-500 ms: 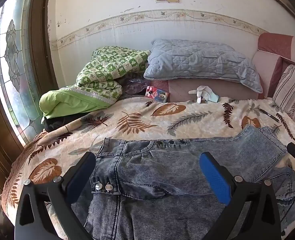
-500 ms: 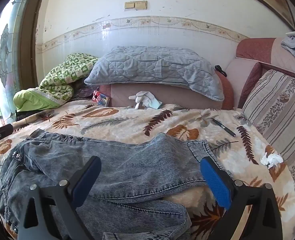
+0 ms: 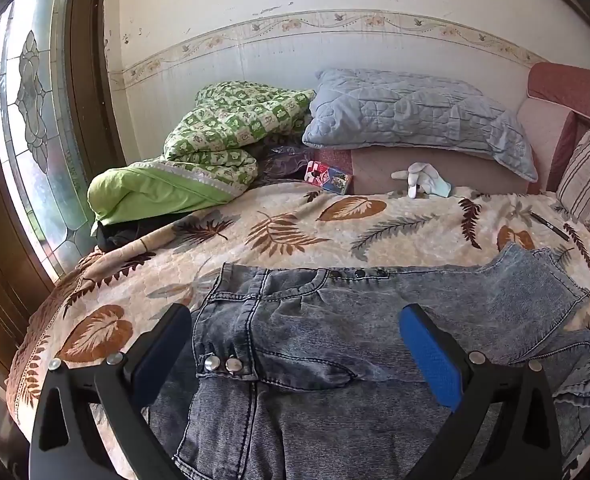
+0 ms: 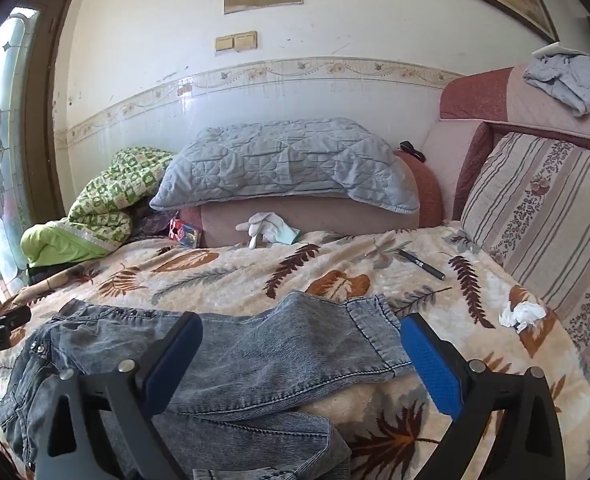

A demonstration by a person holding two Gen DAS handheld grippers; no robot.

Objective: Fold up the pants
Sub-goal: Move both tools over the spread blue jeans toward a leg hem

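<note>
Denim, grey-blue and acid-washed, fills the space ahead of both your grippers: the pants (image 3: 335, 320) lie spread on the leaf-print blanket (image 3: 295, 232), with nothing pinched. To the left of your left gripper (image 3: 295, 344) lies only bare blanket; between its wide-spread jaws sits the waistband, the two metal buttons (image 3: 223, 363) just inside the left finger, and the fabric runs past the blue pad (image 3: 431, 356) on the right finger. Your right gripper (image 4: 301, 354) also stands released, its jaws straddling one pant leg, whose hem (image 4: 371, 332) ends just inside the right finger. Beyond that finger, further right, a crumpled white tissue (image 4: 521, 314) rests on the blanket, and a black pen (image 4: 421, 264) lies farther ahead.
</note>
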